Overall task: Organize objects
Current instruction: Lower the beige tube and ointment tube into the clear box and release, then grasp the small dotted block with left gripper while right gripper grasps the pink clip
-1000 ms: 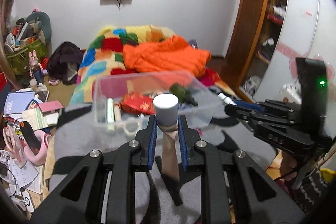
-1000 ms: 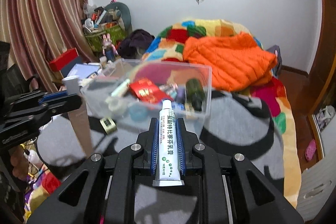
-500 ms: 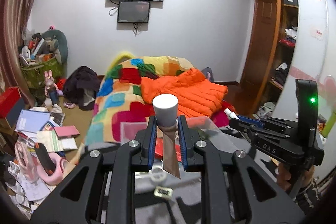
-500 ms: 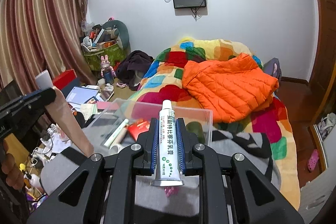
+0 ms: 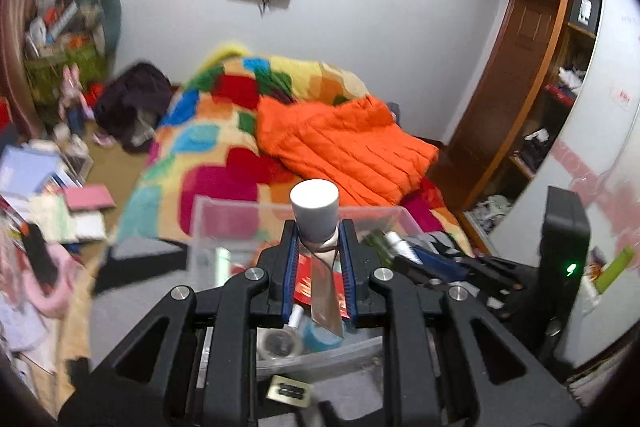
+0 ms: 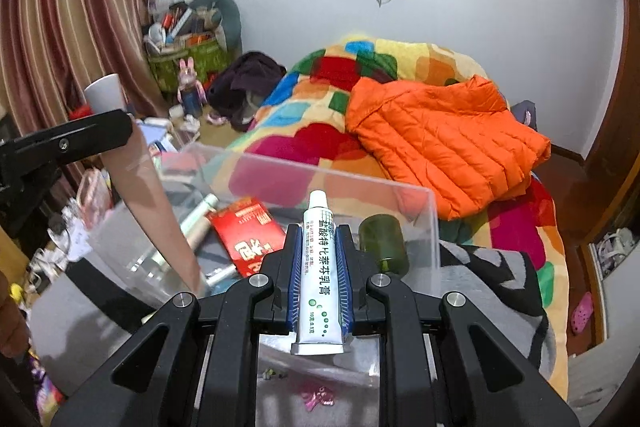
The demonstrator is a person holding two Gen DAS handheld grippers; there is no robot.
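My left gripper (image 5: 318,241) is shut on a beige tube with a white cap (image 5: 315,211), held cap-up over the clear plastic box (image 5: 224,211). In the right wrist view the same tube (image 6: 148,199) hangs with its flat end inside the box (image 6: 430,219). My right gripper (image 6: 319,239) is shut on a white ointment tube (image 6: 322,267), held over the box's near side. The box holds a red packet (image 6: 244,235), a dark green bottle (image 6: 382,241), a pale tube (image 6: 198,223) and tape rolls (image 5: 280,341).
The box sits on a grey and black blanket (image 6: 500,279). A small brass padlock (image 5: 289,389) lies in front of the box. Behind are a patchwork bed with an orange jacket (image 6: 440,139), floor clutter at left (image 5: 48,195) and a wooden wardrobe (image 5: 516,67) at right.
Both grippers have tipped down and moved in over the box; the box contents fill more of each view. The beige tube's flat end now reaches into the box.
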